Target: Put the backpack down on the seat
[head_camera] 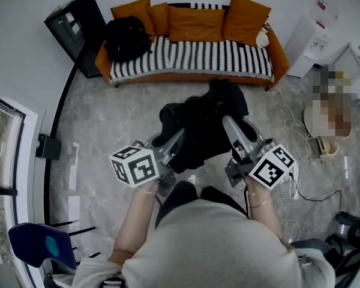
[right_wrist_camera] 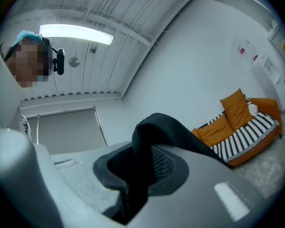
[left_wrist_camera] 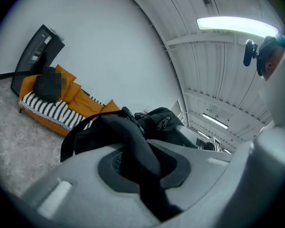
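I hold a black backpack in the air over the marble floor, a short way in front of the orange sofa. My left gripper is shut on one black strap, which runs between the jaws in the left gripper view. My right gripper is shut on another black strap. The bag's zipped body hangs past the left jaws. The sofa's seat has a black-and-white striped cover, also seen as the striped cover in the right gripper view.
A second black backpack sits on the sofa's left end, beside orange cushions. A dark cabinet stands left of the sofa, a white water dispenser to its right. Cables trail on the floor; a blue chair is at lower left.
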`<state>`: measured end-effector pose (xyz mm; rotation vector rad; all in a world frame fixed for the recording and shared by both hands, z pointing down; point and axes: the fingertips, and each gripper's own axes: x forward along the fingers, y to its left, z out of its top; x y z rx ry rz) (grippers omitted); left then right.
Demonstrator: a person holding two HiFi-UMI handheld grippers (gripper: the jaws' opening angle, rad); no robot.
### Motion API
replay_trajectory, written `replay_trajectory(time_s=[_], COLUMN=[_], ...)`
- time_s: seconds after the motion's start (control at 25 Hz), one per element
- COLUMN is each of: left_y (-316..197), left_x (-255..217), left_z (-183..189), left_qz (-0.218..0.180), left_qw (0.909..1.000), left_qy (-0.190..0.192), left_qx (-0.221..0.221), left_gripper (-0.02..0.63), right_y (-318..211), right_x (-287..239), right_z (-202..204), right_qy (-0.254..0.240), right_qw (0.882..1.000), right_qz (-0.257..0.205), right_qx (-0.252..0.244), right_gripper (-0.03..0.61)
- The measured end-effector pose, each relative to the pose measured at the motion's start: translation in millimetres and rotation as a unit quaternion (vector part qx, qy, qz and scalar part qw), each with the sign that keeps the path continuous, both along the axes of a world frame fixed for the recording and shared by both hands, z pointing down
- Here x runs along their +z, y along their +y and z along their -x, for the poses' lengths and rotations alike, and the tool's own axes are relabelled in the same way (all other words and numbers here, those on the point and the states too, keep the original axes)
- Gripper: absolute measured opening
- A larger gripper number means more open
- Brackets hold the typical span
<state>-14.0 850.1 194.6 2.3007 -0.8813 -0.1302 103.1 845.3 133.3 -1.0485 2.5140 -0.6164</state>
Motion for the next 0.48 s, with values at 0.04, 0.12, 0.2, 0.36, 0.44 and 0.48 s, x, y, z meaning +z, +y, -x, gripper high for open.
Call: replay_trajectory(time_s=[0.04,0.12,0.2,0.36,0.44,0.48], left_y=[0,-1,-3,-25,-41,-51], left_x=[4,10,15,22,27,29], left_z=[-5,-14,-18,-14,-12,-10], left_qz=[0.004,0.012,0.020,0.030,0.033,0.035], left_qw=[1.0000,0.9999,0.9998,0.9995,0.9994,0.9993], left_qy=[-0.001,-0.005,-0.006,-0.004,-0.005,-0.006], left_qx=[-0.002,-0.003,-0.003,-0.010,-0.012,-0.013], left_gripper=[0.049,0.049,0.049,0.049,0.049,0.049], right_y=[-1,-4,-10,-34,-50,-60], right_x=[4,11,17,25,30,33], right_z=[-4,-13,-17,-16,-14,-12], right_qy=[0.002,-0.001,-0.007,-0.008,-0.008,-0.008], right_qw=[1.000,1.000,1.000,0.999,0.999,0.999], right_qz=[0.005,0.017,0.026,0.037,0.042,0.044], right_qx=[0.001,0.005,0.004,-0.003,-0.002,-0.003], right_gripper=[0.066,0.066,0.066,0.066,0.066,0.066])
